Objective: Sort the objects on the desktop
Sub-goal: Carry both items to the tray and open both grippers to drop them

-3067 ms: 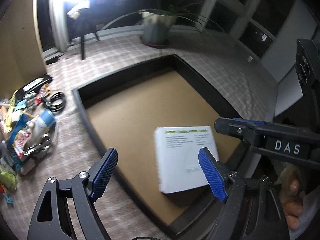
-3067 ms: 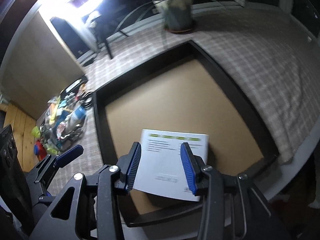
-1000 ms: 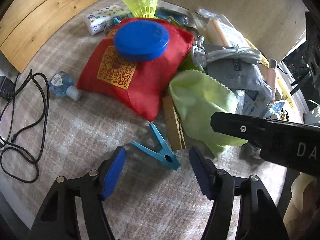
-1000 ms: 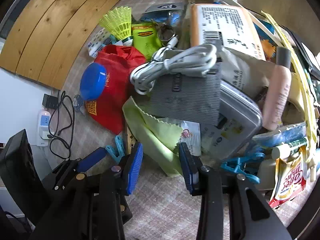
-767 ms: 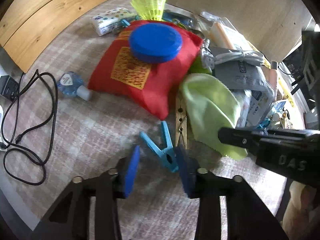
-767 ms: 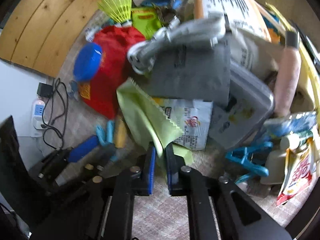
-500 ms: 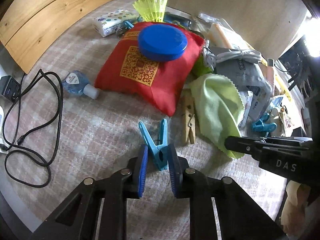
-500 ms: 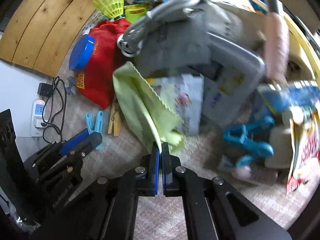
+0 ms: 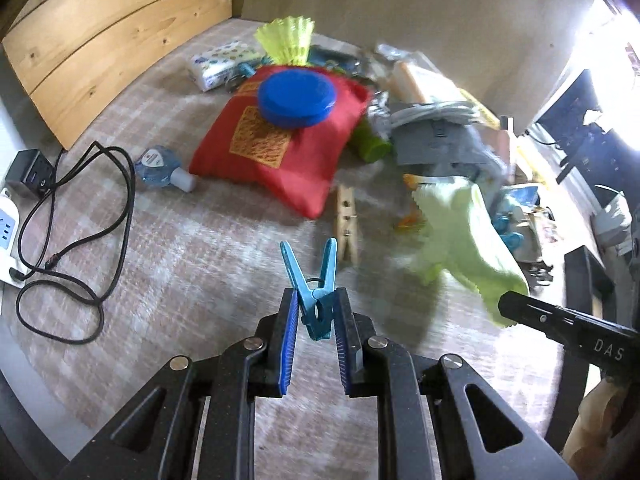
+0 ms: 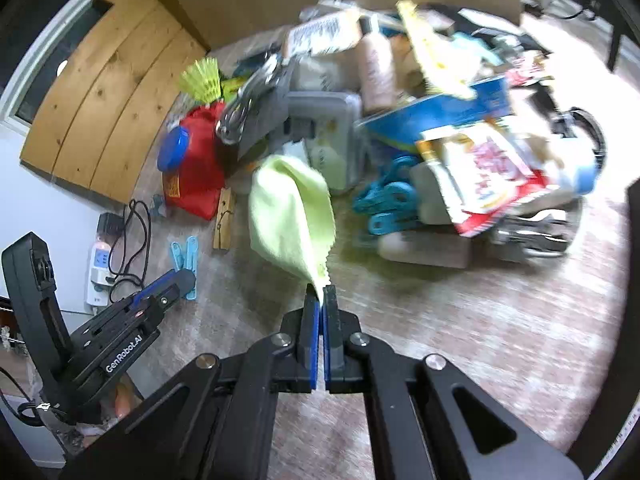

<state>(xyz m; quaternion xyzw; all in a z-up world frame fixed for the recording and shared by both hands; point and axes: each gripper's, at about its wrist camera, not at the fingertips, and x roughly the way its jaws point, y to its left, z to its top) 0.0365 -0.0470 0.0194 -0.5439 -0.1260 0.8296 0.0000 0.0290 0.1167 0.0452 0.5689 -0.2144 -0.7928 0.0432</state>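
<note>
The blue peg (image 9: 314, 294) sits clamped between the blue pads of the left hand-held gripper (image 9: 316, 312), its two prongs pointing up and away from the jaws, which have just been closing on it. It hangs over the checked cloth of the table (image 9: 192, 264), near a wooden peg (image 9: 347, 224) that lies flat on the table.

The right hand-held gripper (image 10: 321, 300) is squeezed tight on one pinked corner of the green cloth (image 10: 292, 216). The rest of the cloth hangs bunched and blurred in front of the pile; whether its far end touches the table I cannot tell. In the left wrist view the same cloth (image 9: 464, 236) trails from the right gripper's black finger at the right edge.

Behind the wooden peg lies a red bag (image 9: 288, 144) with a yellow printed square, and a blue lid (image 9: 296, 98) rests on top of it. A yellow shuttlecock (image 9: 286, 40) stands just behind the bag, beside a small dotted packet (image 9: 222, 64). A small clear-blue bottle (image 9: 160, 168) lies on its side left of the bag. Further left a black cable (image 9: 76, 216) loops across the table to a white power strip (image 9: 8, 236).

Right of the bag the pile is crowded: a grey pouch (image 9: 440, 144) with a coiled white cord on top, more blue pegs (image 10: 384, 204), and a red-and-white snack packet (image 10: 492, 168). A wooden board (image 9: 104, 40) leans at the back left.
</note>
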